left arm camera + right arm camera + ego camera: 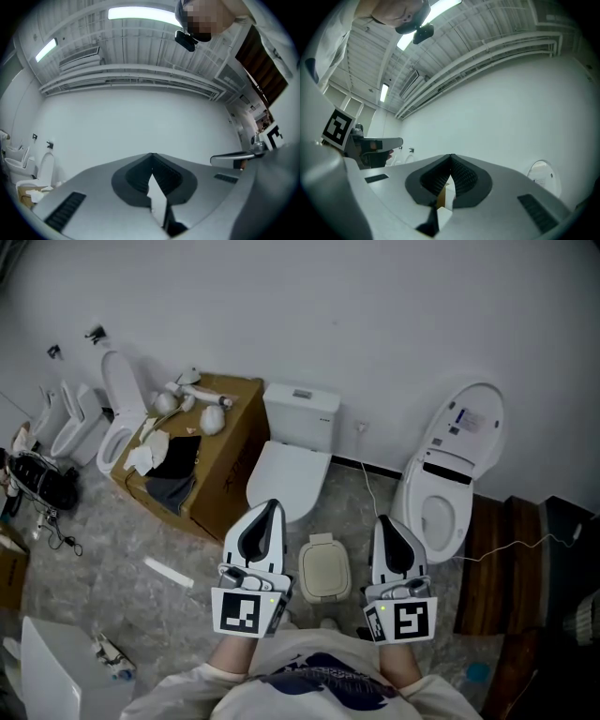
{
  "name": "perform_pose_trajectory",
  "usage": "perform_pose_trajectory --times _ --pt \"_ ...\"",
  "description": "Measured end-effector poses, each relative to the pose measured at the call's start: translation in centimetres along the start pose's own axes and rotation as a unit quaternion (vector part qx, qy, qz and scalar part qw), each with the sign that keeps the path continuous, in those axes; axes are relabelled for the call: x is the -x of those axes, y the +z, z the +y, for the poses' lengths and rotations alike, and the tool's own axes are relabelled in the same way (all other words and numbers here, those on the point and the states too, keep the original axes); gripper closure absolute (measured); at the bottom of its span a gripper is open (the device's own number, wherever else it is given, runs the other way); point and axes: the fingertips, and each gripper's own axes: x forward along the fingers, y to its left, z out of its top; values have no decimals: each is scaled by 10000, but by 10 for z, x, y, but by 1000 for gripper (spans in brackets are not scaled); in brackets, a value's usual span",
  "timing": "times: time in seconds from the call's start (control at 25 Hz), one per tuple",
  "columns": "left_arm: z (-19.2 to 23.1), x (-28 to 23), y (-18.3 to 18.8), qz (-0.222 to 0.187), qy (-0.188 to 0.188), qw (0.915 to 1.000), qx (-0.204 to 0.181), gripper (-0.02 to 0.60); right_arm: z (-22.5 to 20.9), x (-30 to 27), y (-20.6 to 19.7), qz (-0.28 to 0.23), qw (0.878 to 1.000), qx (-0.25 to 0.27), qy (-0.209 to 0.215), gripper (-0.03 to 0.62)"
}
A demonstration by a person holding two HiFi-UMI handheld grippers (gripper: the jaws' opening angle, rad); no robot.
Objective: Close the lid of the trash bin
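Observation:
A small beige trash bin (324,569) stands on the stone floor with its lid lying flat on top. It sits low between my two grippers in the head view. My left gripper (272,505) is held up to the bin's left, jaws together with nothing in them. My right gripper (383,519) is raised to the bin's right, also shut and empty. In the left gripper view the left gripper (151,155) points at the bare white wall, tips meeting. The right gripper (451,156) likewise faces the wall in the right gripper view. The bin is hidden in both gripper views.
A white toilet (292,456) stands just behind the bin. A cardboard box (220,456) with fittings on top sits to its left. Another toilet (452,474) with raised lid is at the right, beside dark wooden pieces (525,559). More toilets (94,418) line the far left.

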Motion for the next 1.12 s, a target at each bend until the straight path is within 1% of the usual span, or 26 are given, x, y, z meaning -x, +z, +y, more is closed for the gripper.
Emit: perform_pose_trajectory --times 0.28,0.88,1.12 --pt "-5 5 3 -11 -125 9999 12 583 6 3 10 -142 9999 -6 49 585" --pt "1 6 2 -24 -102 9999 -3 584 9 -2 14 -290 9995 -25 89 585" --pt "4 2 -1 -9 -90 10000 -12 584 7 -4 10 -249 9997 22 56 585"
